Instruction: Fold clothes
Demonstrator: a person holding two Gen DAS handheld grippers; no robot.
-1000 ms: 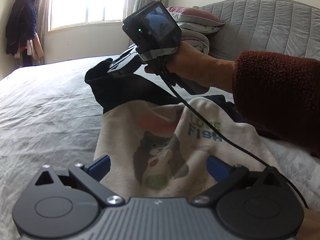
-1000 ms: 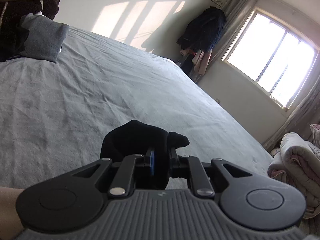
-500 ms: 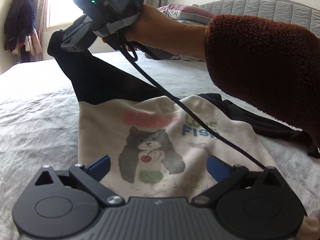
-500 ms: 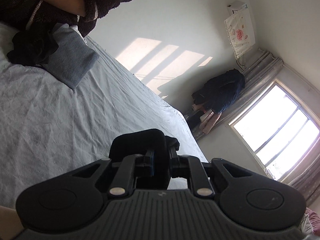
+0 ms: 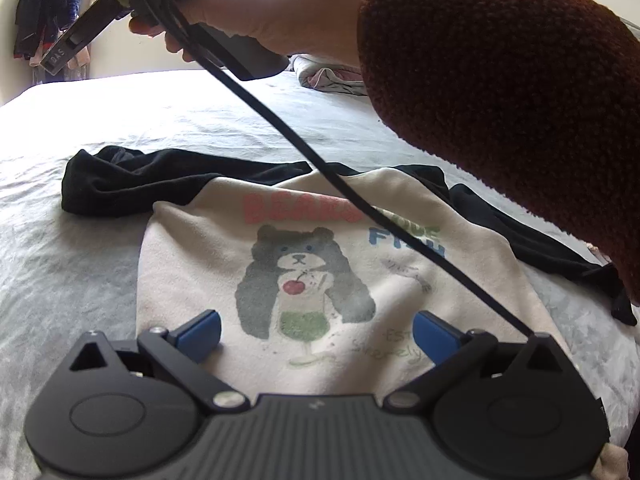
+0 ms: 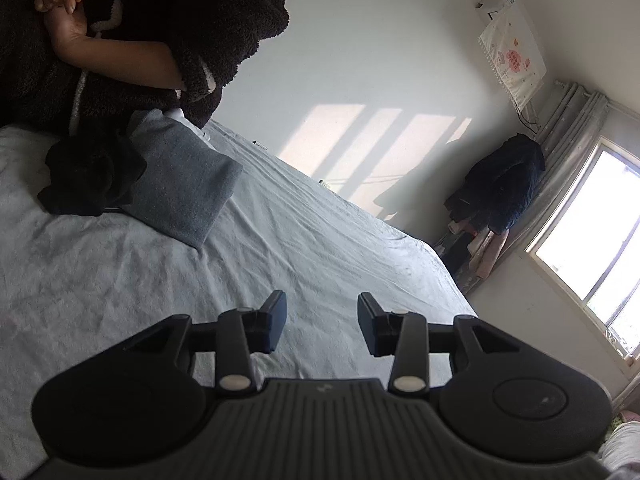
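left sleeve [image 5: 120,188]: black, lies across the top edge of the shirt, running toward the collar; bunched, not flat.
shirt [image 5: 320,280]: cream body with bear print, spread face up on the bed [image 5: 160,120]; body itself shows no fold, hem side nearest the left camera.
left gripper [image 5: 316,332]: blue pads spread wide, nothing between them, low over the hem.
right sleeve [image 5: 540,236]: black, trails outward toward the right, partly hidden under the person's forearm.
right gripper [image 6: 322,324]: jaws apart, empty, raised above the bed and aimed at the far side of the room; seen from the left camera only its handle and cable show.
folded items [image 6: 184,184]: grey folded piece with a dark bundle beside it at the far edge of the bed, next to a second person.
progress: one sleeve lies inward, rough; other sleeve out, body unfolded. Judged partway through this garment.
left to do: right sleeve inward, smooth both, fold body.
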